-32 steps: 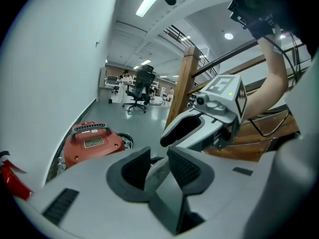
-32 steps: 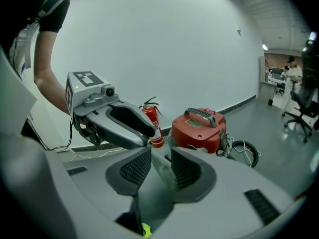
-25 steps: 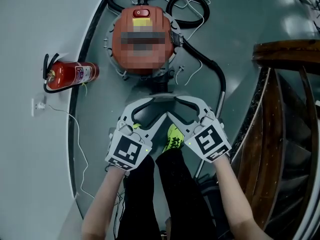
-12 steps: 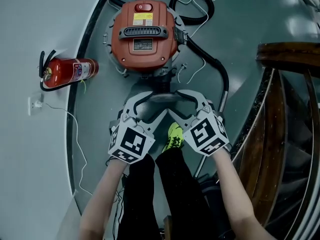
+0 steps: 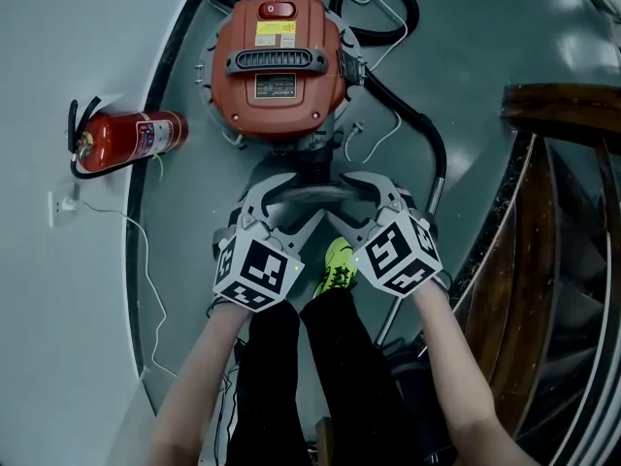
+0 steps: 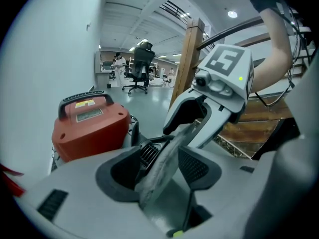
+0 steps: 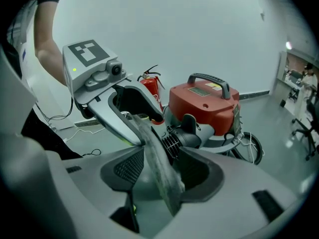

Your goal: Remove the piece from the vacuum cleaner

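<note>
Left gripper and right gripper have dropped toward the vacuum cleaner, fingers just spread wide, gripping nothing; straddle its hose coupling squarely.

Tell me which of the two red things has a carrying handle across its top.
The vacuum cleaner: the broad red drum with a dark handle spanning its lid. The fire extinguisher, the slim cylinder by the wall, has none.

A red fire extinguisher stands against the pale wall.
</note>
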The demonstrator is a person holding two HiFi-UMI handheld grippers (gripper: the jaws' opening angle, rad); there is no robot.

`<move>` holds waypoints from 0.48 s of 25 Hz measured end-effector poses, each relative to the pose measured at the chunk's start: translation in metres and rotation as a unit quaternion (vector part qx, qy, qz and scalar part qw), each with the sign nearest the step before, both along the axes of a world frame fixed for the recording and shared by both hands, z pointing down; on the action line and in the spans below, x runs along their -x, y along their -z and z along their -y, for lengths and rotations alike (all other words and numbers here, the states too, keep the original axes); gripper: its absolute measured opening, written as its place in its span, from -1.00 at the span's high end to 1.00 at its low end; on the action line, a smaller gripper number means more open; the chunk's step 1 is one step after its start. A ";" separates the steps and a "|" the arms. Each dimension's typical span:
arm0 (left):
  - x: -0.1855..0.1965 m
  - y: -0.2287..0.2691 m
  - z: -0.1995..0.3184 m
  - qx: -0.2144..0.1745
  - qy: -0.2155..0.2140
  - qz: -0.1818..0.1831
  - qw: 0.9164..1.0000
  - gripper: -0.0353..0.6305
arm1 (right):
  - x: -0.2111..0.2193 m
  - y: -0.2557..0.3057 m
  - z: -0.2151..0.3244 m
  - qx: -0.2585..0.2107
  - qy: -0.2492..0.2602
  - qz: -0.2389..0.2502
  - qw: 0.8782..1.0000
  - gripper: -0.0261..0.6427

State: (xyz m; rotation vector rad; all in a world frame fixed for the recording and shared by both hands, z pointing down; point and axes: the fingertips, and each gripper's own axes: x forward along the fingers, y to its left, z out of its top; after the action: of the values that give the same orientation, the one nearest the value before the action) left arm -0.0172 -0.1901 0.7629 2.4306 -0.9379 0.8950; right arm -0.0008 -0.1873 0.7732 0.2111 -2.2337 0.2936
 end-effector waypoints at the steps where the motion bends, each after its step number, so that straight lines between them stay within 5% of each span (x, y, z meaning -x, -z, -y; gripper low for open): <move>1: -0.001 -0.002 0.000 0.002 -0.002 0.001 1.000 0.19 | 0.000 -0.002 0.000 -0.001 0.005 -0.003 1.000 0.28; 12: -0.002 -0.022 -0.005 0.018 -0.013 0.014 1.000 0.19 | -0.001 -0.020 -0.007 0.008 0.013 -0.015 1.000 0.28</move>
State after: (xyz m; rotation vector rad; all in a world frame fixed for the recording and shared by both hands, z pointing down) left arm -0.0153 -0.1848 0.7851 2.4107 -0.8955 0.9489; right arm 0.0001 -0.1808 0.7936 0.1770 -2.2017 0.2916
